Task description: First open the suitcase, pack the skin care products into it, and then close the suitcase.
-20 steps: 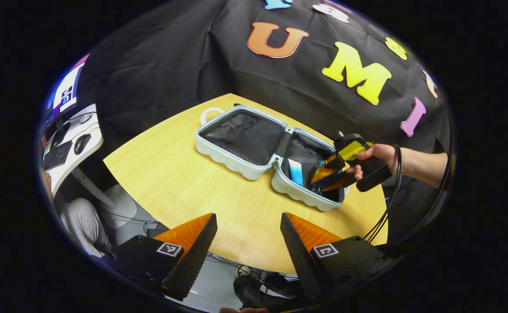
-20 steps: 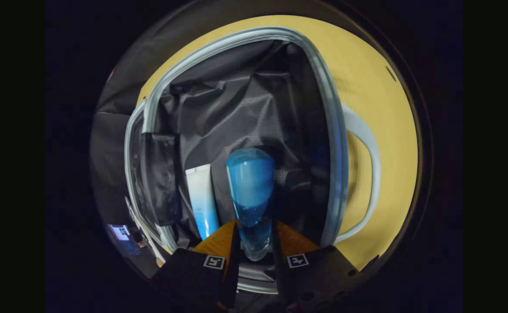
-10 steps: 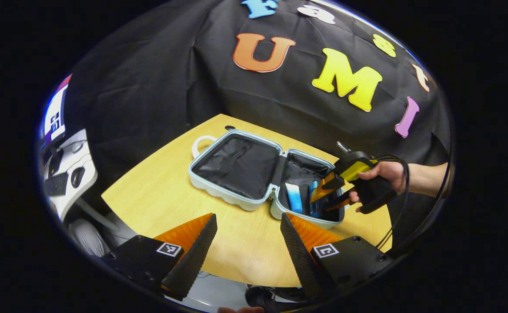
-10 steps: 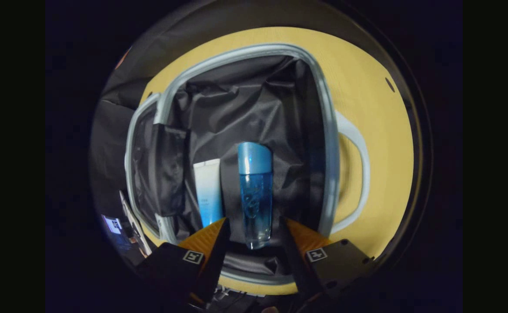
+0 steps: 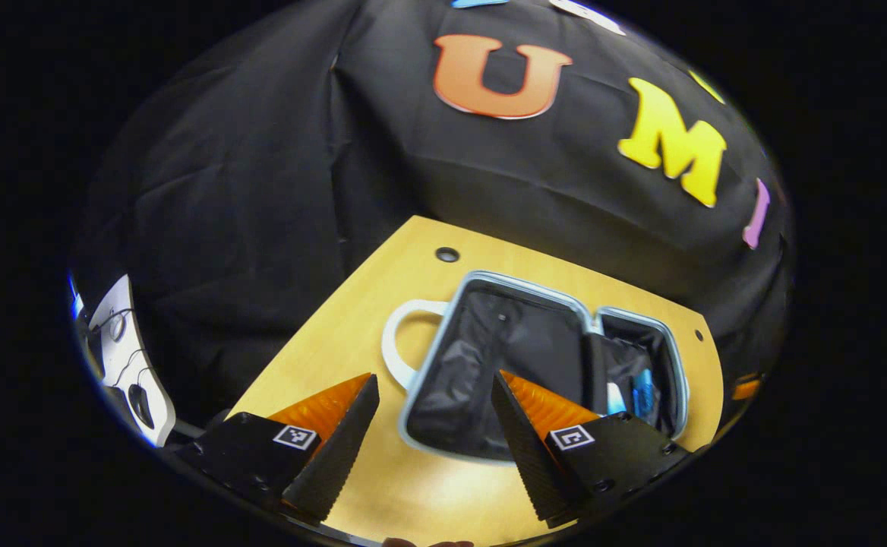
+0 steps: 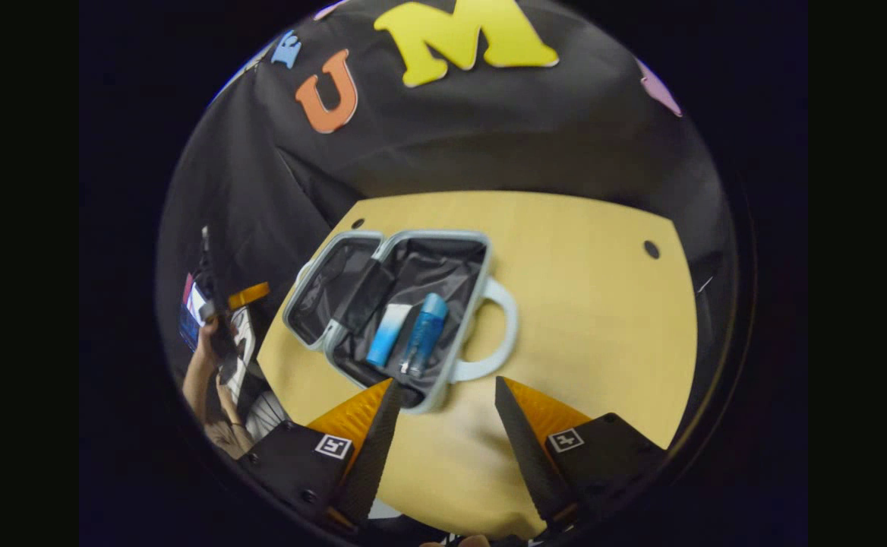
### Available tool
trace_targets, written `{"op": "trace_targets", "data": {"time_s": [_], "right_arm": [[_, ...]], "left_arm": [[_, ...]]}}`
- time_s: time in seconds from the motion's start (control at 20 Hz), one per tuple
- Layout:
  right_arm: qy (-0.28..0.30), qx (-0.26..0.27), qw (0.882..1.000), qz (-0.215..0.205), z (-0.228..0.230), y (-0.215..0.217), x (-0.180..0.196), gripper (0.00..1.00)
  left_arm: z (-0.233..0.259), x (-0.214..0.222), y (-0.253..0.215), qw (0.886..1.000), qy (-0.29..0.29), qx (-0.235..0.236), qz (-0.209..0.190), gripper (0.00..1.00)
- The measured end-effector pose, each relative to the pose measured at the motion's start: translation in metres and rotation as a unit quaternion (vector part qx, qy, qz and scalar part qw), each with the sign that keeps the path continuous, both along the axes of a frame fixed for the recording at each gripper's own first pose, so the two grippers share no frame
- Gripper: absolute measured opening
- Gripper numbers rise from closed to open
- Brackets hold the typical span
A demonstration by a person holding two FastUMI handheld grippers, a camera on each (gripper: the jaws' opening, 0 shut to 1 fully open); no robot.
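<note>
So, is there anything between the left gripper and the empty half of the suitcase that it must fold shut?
Nothing visible. The left gripper is open just before the empty half, with bare table around it. The tube and bottle lie inside the other half.

— How many suitcases do you count?
— One suitcase, lying open in two halves on the one desk. From my left tongs' view it is the same single suitcase.
— And the skin care products?
— Two, both in the same half: one tube and one blue bottle. The left gripper view gives the same two, the tube and the bottle.
— Handles on the case?
— One loop handle.
— Tongs?
— Two sets: my left tongs and my right tongs, two fingers each.
— Holes in the desk?
— Two in the right gripper view, one at the far right and one at the far left.
</note>
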State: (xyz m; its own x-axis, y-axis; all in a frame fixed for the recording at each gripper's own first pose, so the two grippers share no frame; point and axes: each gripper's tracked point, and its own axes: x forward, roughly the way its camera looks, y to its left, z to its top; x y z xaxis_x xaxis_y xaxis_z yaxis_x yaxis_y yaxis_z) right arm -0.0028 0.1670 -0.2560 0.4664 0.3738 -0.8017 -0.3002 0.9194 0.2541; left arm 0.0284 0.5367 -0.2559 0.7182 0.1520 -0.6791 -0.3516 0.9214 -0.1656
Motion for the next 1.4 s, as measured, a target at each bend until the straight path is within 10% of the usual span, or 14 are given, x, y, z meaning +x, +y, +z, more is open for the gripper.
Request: {"op": "trace_targets", "data": {"time_s": [0.25, 0.65, 0.8, 0.9, 1.4], "right_arm": [[-0.064, -0.066, 0.993, -0.078, 0.020, -0.102, -0.010, 0.75], [-0.044, -0.042, 0.984, -0.165, 0.026, -0.130, -0.021, 0.75], [-0.047, -0.037, 0.987, -0.148, 0.025, -0.117, -0.023, 0.75], [-0.051, -0.035, 0.989, -0.135, 0.026, -0.110, -0.028, 0.75], [-0.178, -0.059, 0.963, -0.195, 0.054, -0.140, -0.032, 0.81]], "left_arm": [[-0.061, 0.052, 0.052, 0.993, 0.031, -0.100, 0.052, 0.95], [-0.121, 0.063, 0.069, 0.988, 0.102, -0.102, 0.062, 0.85], [-0.125, 0.073, 0.055, 0.986, 0.093, -0.121, 0.067, 0.51], [-0.121, 0.075, 0.054, 0.988, 0.093, -0.104, 0.068, 0.20], [0.039, 0.075, 0.022, 0.988, -0.045, 0.026, 0.143, 0.17]]}}
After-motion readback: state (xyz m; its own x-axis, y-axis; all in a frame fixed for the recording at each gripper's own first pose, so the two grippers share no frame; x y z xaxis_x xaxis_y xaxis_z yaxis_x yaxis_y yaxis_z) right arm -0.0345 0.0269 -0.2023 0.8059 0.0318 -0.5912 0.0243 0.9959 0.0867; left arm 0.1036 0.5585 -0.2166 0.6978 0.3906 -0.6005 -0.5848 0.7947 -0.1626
